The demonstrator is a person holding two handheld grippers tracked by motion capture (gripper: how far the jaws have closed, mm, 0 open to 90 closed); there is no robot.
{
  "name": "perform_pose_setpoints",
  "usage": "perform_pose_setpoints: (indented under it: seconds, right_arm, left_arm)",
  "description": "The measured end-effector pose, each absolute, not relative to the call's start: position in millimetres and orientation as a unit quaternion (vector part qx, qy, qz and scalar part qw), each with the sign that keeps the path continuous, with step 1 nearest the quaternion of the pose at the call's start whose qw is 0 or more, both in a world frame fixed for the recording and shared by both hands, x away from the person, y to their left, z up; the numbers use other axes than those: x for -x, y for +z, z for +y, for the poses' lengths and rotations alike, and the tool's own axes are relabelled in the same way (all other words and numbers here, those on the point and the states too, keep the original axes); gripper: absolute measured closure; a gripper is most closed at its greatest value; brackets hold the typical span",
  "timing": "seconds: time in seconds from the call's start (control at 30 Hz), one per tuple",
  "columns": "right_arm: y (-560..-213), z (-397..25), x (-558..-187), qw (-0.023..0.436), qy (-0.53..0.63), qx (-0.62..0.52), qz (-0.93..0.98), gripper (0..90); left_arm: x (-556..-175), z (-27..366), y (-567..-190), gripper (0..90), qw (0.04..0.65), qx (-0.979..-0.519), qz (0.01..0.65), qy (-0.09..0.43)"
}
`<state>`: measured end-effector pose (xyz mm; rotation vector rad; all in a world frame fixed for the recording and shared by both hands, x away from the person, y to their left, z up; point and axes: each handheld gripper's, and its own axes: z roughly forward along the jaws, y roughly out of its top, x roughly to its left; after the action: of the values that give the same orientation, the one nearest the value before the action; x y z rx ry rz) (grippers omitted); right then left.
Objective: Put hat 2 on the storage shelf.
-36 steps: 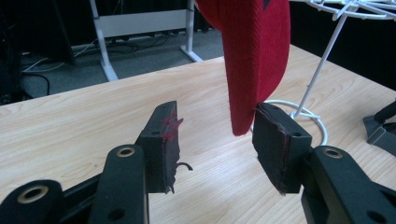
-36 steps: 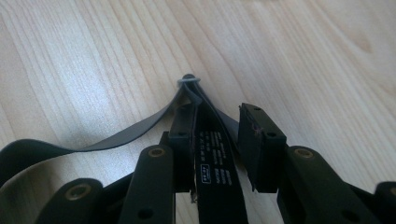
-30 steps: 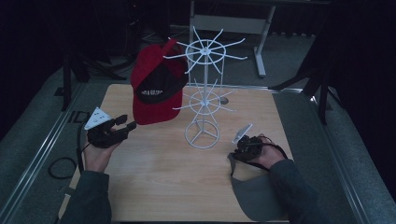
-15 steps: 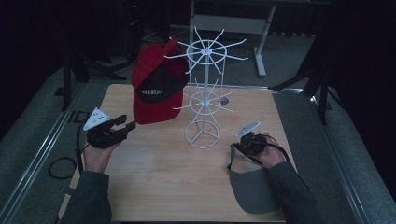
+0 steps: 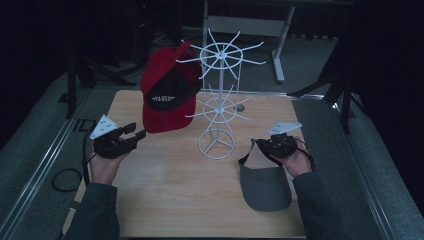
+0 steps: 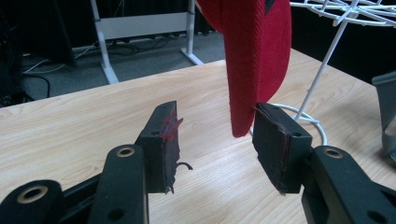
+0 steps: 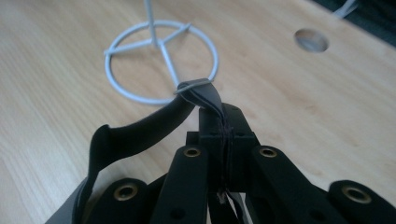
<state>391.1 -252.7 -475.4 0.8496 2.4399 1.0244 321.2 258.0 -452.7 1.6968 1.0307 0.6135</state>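
Note:
A red cap (image 5: 167, 102) with a black front panel hangs from the white wire rack (image 5: 217, 105) at the table's middle. In the left gripper view its brim (image 6: 252, 56) hangs down just ahead of my left gripper (image 6: 215, 126), close to the right-hand jaw. The left gripper (image 5: 135, 134) is open with nothing between its jaws. My right gripper (image 5: 265, 146) is shut on the black strap (image 7: 140, 135) of a grey cap (image 5: 265, 187), whose brim lies flat on the table near the front. The strap's buckle end sticks out past the right gripper (image 7: 225, 123), close to the rack's ring base (image 7: 161, 65).
The wooden table (image 5: 170, 200) has a round cable hole (image 5: 240, 107) behind the rack. The rack's spokes spread out at two heights. A white desk frame (image 5: 245, 25) stands on the floor beyond the table. A cable loop (image 5: 65, 177) lies on the floor at left.
My right gripper has shifted a little to the right and back, pulling the grey cap's strap up with it. The left gripper has stayed put.

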Motion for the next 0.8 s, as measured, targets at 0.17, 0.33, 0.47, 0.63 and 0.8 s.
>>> perform_pose_setpoints:
  seconds: [0.17, 0.33, 0.47, 0.63, 0.8]
  right_arm:
    - [-461.6, -259.0, -390.4, 0.196, 0.384, -0.305, 0.849, 88.4]
    - [-446.5, -262.0, -389.7, 0.210, 0.403, -0.306, 0.836, 88.5]
    - [-435.8, -262.6, -389.4, 0.221, 0.422, -0.305, 0.825, 88.5]
    - [-425.1, -261.7, -386.9, 0.234, 0.438, -0.301, 0.814, 88.5]
    - [-415.8, -262.2, -382.6, 0.242, 0.452, -0.297, 0.806, 88.5]
  left_arm:
    - [-321.7, 257.9, -451.7, 51.2, 0.508, -0.704, 0.427, 0.254]
    - [-321.9, 257.2, -451.8, 51.2, 0.508, -0.705, 0.425, 0.254]
    - [-322.4, 256.4, -451.9, 51.2, 0.508, -0.705, 0.425, 0.253]
    - [-322.4, 255.9, -452.1, 51.2, 0.508, -0.706, 0.425, 0.252]
    - [-322.1, 255.7, -452.0, 51.2, 0.508, -0.706, 0.424, 0.252]
